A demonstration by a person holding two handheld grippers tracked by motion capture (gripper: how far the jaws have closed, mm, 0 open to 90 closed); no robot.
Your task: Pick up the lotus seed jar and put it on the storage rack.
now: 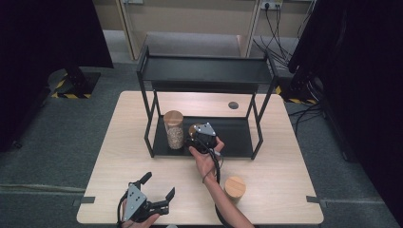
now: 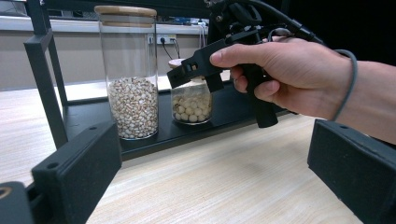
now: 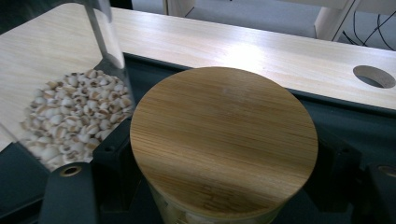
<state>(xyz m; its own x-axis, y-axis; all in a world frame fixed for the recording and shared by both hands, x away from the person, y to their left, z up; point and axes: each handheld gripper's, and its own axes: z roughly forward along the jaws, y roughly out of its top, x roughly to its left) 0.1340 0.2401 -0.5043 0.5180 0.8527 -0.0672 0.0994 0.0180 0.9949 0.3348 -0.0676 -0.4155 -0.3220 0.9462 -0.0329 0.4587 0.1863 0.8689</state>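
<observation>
The person's right hand point(image 1: 205, 159) reaches forward from the near edge of the table point(image 1: 119, 156), wrist roughly level, and holds the right gripper point(image 1: 202, 137) over the lower shelf of the black rack point(image 1: 204, 70) that stands toward the far edge. Its jaws are clamped on the short jar point(image 2: 191, 103), gripping it on either side just under the lid. The left gripper point(image 1: 157, 192) rests near the table's near left corner, pointing toward the rack, with its jaws wide apart and nothing between them. The short jar is clear glass with a round bamboo lid point(image 3: 224, 140) and holds pale round seeds; in the left gripper view its base appears to sit on the lower shelf, though contact is hard to confirm. Just beside it stands a tall jar point(image 1: 174, 129), also bamboo-lidded and partly filled with small pale grains. A third jar point(image 1: 235, 188) stands on the table near the near right edge, beside the right forearm. In the right gripper view the lid covers the jar's body and most of both jaws; in the high view the gripper hides most of the short jar.
</observation>
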